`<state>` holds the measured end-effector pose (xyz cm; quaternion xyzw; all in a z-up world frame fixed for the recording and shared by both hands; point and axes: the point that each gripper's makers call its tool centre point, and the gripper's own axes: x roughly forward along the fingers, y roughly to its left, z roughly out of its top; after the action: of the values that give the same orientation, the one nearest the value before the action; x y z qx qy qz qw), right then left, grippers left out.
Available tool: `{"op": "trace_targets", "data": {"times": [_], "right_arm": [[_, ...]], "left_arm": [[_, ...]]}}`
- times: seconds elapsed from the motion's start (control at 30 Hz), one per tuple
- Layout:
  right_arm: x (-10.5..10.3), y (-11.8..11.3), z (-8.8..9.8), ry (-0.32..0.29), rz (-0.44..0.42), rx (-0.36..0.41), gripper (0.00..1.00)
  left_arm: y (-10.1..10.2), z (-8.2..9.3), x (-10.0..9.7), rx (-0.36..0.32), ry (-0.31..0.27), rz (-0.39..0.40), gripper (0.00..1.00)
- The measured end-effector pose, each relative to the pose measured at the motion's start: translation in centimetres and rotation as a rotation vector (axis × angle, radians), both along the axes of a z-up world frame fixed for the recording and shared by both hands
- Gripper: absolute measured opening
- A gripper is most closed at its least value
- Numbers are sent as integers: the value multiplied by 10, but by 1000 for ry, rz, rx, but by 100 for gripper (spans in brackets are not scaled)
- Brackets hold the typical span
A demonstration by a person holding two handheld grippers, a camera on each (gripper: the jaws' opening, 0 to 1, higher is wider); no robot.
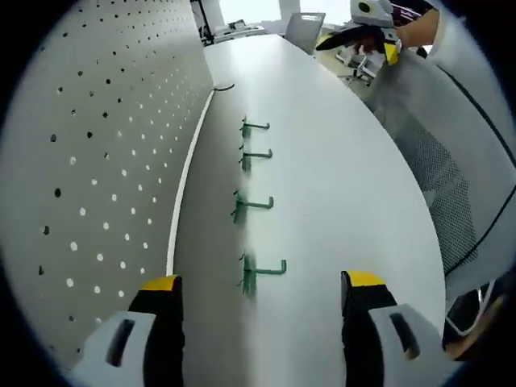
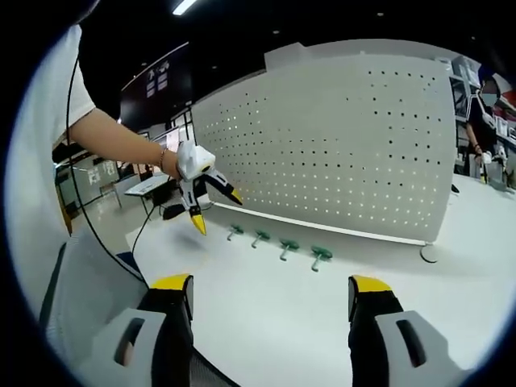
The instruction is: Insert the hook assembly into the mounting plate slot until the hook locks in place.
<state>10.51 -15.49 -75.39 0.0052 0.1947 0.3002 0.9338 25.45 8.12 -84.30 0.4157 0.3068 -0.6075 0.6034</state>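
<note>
Four green hooks [image 1: 256, 201] lying in a row on white table [image 1: 322, 161], ahead of empty, spread-jawed left gripper [image 1: 262, 294]. Right gripper [image 2: 270, 294] likewise agape, hooks beyond. Pegboard [image 2: 347, 145] behind; slot details indistinct.

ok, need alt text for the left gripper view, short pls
Four green hooks lie in a row on a white table beside an upright white pegboard, none yet mounted. The left gripper has its yellow-tipped jaws apart and empty, with the nearest hook between and just beyond them. The right gripper hangs over the table's far end.
</note>
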Motion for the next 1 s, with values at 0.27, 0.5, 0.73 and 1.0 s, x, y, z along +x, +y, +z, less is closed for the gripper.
{"op": "trace_targets", "data": {"times": [0.27,0.5,0.73,1.0], "right_arm": [[0,0,0,2,-2,1,76],[-1,-1,0,5,-3,-1,76],[-3,-4,1,5,-10,2,76],[-3,-7,1,5,-16,-6,76]], "left_arm": [[-2,-8,3,36,26,-35,84],[-2,-22,0,88,51,-78,84],[-5,-32,-1,114,69,-86,82],[-1,-40,-2,148,87,-85,79]]}}
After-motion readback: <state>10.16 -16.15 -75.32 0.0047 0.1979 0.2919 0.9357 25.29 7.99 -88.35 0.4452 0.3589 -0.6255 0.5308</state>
